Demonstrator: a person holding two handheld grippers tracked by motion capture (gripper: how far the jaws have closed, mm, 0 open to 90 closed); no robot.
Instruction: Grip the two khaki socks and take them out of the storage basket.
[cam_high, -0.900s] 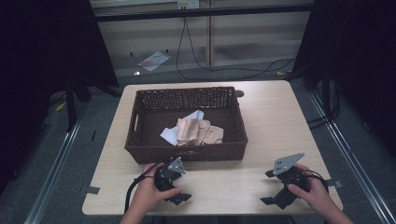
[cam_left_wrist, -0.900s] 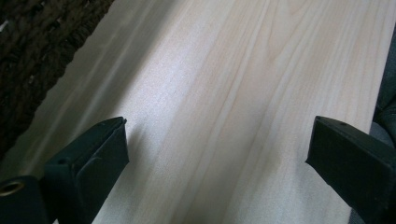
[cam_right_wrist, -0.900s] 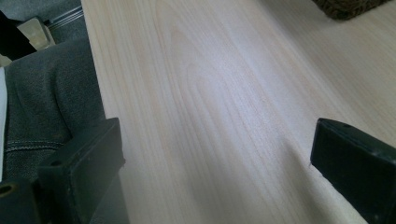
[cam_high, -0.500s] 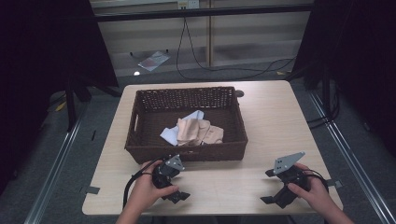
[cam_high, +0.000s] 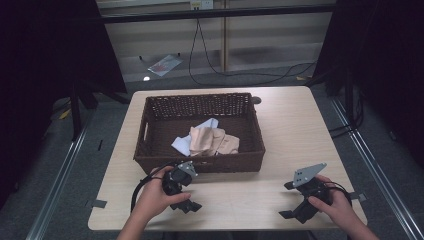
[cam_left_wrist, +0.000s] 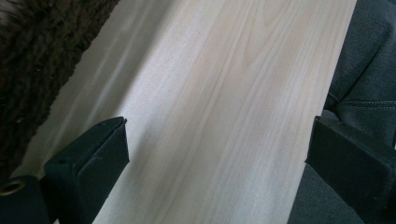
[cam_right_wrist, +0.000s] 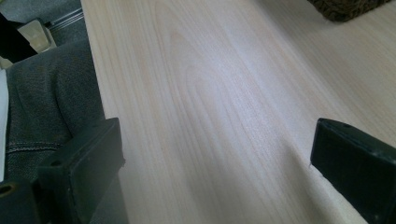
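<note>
Your counter (cam_high: 295, 130) is a pale wood top with rounded corners, and its bare grain runs under both of your gripper views. On it, toward the far side and left of centre, stands a dark brown wicker basket (cam_high: 200, 105), rectangular, with a handle slot in its left wall. Its near wall is just beyond your left hand; in the left gripper view that same weave (cam_left_wrist: 42, 60) fills the upper left corner.

Inside the basket, near the middle and toward the near wall, lies a crumpled tan cloth (cam_high: 214, 142), and a white cloth (cam_high: 192, 140) pokes out from under it on the left and behind. Neither cloth is touched by anything.

Your left hand-held gripper (cam_high: 186, 204) rests low over the counter just in front of the basket's near left corner. Its jaws stand wide apart, with only bare wood between them.

Your right hand-held gripper (cam_high: 292, 200) sits near the counter's near right corner, well apart from the basket, with its grey three-cornered plate (cam_high: 310, 174) tilted upward. Its jaws are also spread wide with nothing between them, and the basket's corner (cam_right_wrist: 348, 8) shows at the top right of its view.
</note>
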